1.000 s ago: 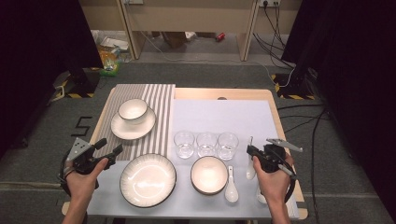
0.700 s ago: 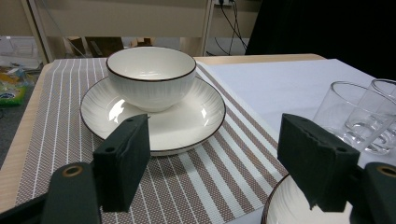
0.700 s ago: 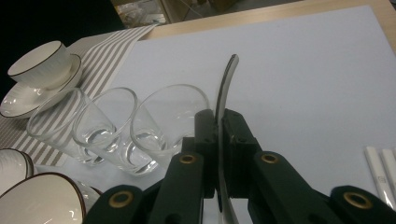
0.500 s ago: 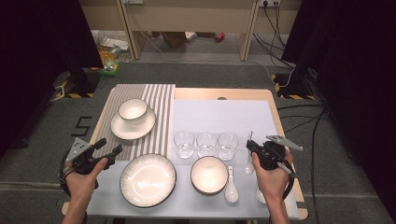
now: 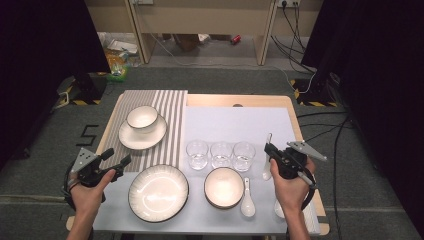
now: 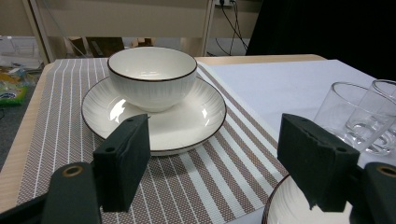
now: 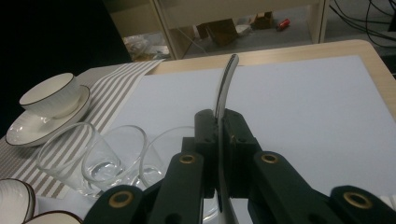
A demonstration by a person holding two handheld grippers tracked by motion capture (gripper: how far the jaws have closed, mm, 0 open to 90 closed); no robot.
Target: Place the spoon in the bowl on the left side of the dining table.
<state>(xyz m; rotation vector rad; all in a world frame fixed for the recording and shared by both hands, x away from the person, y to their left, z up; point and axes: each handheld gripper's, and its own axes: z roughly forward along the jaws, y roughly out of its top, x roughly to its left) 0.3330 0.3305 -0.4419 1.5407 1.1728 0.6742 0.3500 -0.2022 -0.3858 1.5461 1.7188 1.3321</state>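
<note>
A table-setting in progress: the right hand-held gripper (image 5: 272, 150) is clamped on a metal spoon (image 7: 225, 88), its handle rising out of the pinched jaws, held just right of three glasses. The spoon's bowl (image 5: 266, 173) hangs low beside the nearest glass (image 5: 244, 155). The left hand-held gripper (image 5: 118, 161) waits with its jaws apart and empty over the near edge of the striped mat (image 5: 175, 105), facing a small bowl (image 6: 152, 77) that stands on a saucer (image 6: 196, 123).

The step in hand appears to be carrying the spoon to its place. The next move would call for lowering it flat onto the white mat (image 5: 235, 120) clear of the glasses, then parting the jaws.

On the surface (image 5: 240, 100) stand three clear glasses in a row, two bowls (the small one on its saucer, a larger one (image 5: 223, 187) near the front), one large plate (image 5: 158, 192), one saucer, one white ceramic spoon (image 5: 247, 200) beside the front bowl, and the one metal spoon in the grip.
</note>
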